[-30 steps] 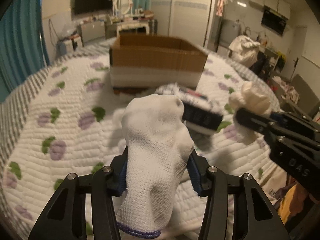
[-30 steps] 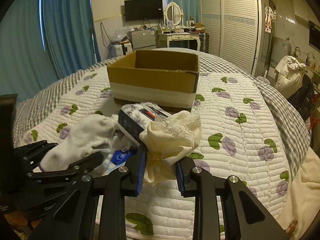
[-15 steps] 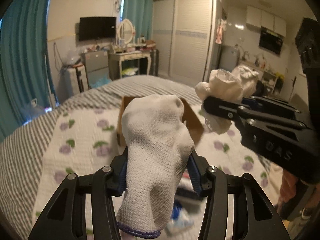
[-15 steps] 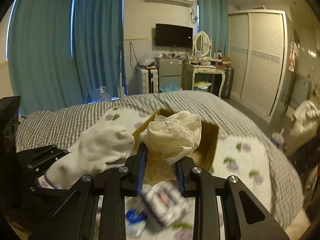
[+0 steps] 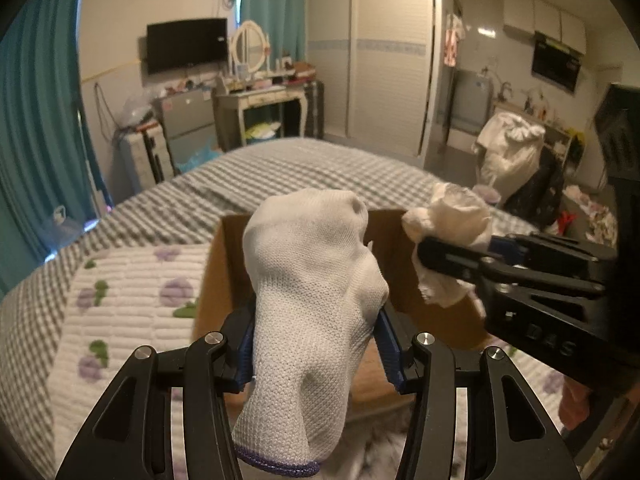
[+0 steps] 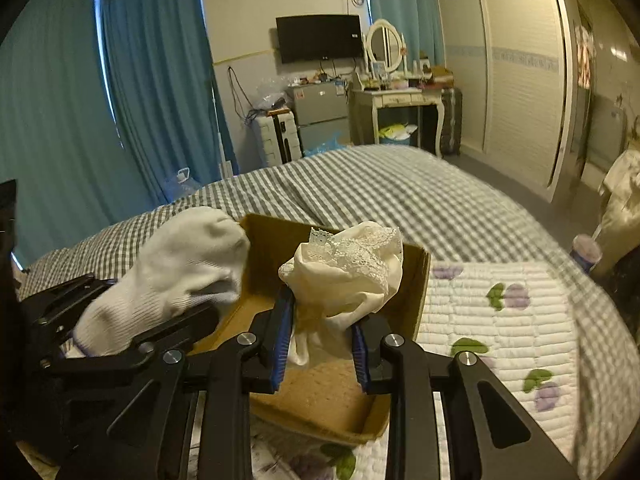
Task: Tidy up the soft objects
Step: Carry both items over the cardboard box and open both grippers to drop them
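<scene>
My left gripper [image 5: 316,350] is shut on a white sock [image 5: 308,300] with a blue cuff edge, held over the open cardboard box [image 5: 224,272]. My right gripper [image 6: 320,344] is shut on a cream lace-trimmed cloth [image 6: 352,276], also above the box [image 6: 320,396], whose brown floor shows below it. The sock also shows in the right wrist view [image 6: 176,276] at the left, with the left gripper [image 6: 132,344] below it. The right gripper and cloth [image 5: 452,236] show at the right of the left wrist view.
The box stands on a white quilt with purple and green prints [image 6: 496,320], laid over a grey checked bed cover [image 6: 400,192]. Teal curtains [image 6: 100,112], a TV, a dresser and a wardrobe lie beyond the bed.
Both grippers have moved forward with their loads, from in front of the box to over its opening. The items on the quilt in front of the box have dropped out of view.
</scene>
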Motion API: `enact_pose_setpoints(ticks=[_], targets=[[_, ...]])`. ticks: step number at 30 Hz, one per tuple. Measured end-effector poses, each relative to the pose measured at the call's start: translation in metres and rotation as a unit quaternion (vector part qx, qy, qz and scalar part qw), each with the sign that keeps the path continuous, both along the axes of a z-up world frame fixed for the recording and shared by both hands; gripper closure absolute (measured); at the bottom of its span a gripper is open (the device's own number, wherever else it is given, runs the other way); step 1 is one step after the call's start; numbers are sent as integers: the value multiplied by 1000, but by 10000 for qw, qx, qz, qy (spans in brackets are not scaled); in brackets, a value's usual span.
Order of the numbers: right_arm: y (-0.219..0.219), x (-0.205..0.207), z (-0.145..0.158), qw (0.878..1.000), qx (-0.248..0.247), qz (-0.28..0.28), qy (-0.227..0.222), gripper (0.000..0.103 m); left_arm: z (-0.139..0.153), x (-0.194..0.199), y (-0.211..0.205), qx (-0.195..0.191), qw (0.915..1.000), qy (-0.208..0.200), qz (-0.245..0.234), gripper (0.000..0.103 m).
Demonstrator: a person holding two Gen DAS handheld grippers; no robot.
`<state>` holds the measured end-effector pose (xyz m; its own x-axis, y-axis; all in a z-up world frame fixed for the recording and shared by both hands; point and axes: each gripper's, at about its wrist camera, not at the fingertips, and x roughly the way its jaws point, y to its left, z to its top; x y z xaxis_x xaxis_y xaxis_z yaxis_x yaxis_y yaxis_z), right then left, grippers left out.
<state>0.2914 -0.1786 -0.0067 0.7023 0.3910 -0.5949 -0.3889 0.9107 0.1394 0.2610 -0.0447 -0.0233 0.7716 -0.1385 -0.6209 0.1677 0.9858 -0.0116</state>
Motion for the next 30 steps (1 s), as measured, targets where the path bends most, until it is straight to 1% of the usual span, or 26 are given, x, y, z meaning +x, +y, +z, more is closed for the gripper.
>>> enact_pose_setpoints(ticks=[2, 5, 6, 7, 8, 9, 10, 11, 12, 13, 14, 16, 18, 22, 23, 25, 26, 28, 30], targets=[[-2, 8, -11, 10000, -55, 4, -55, 77, -11, 10, -1, 85, 9999, 100, 64, 54], [-4, 15, -21, 9999, -53, 39, -133, 76, -17, 17, -3, 163, 9997, 172, 86, 53], [-5, 18, -23, 9999, -48, 18, -126, 71, -17, 18, -4, 194, 9997, 157, 83, 50], [-6, 19, -25, 9999, -62, -18, -122, 64, -17, 16, -6, 218, 9997, 88, 65, 50], [-7, 20, -25, 9999, -89, -73, -126, 61, -16, 15, -6, 235, 9997, 31, 92, 41], [-8, 21, -25, 9999, -85, -54, -126, 57, -14, 15, -7, 271, 9995, -11, 188, 23], [-8, 20, -25, 9999, -89, -33, -134, 51, -11, 14, -8, 286, 9992, -48, 268, 15], [-9, 20, -22, 9997, -155, -77, -191, 46, -9, 11, -7, 255, 9991, -110, 328, 7], [-10, 19, -21, 9994, -209, -128, -239, 40, -5, 9, -5, 212, 9990, -149, 376, 7], [-12, 17, -18, 9992, -229, -161, -278, 39, -1, 8, -3, 183, 9989, -144, 401, 7], [-16, 15, -12, 9992, -194, -195, -285, 39, 4, 4, -2, 167, 9988, -128, 435, 7], [-20, 9, 0, 9992, -142, -253, -268, 31, 16, -2, 1, 159, 9986, -178, 462, 7], [-24, -3, 20, 9988, -169, -283, -360, 25, 36, -17, 2, 167, 9982, -347, 452, 7], [-23, -38, 68, 9966, -334, -323, -674, 22, 79, -58, 6, 187, 9965, -715, 390, 7], [-23, -49, 81, 9960, -352, -327, -755, 20, 93, -73, 8, 196, 9957, -815, 385, 7], [-21, -73, 107, 9945, -370, -361, -907, 14, 114, -97, 12, 220, 9945, -954, 371, 2], [-20, -90, 122, 9938, -400, -375, -971, 13, 123, -110, 14, 237, 9934, -1053, 380, 0], [-19, -111, 136, 9933, -418, -463, -976, 5, 136, -131, 17, 307, 9917, -1193, 382, 0], [-18, -141, 149, 9940, -352, -486, -911, 2, 143, -154, 22, 395, 9901, -1278, 425, 0]])
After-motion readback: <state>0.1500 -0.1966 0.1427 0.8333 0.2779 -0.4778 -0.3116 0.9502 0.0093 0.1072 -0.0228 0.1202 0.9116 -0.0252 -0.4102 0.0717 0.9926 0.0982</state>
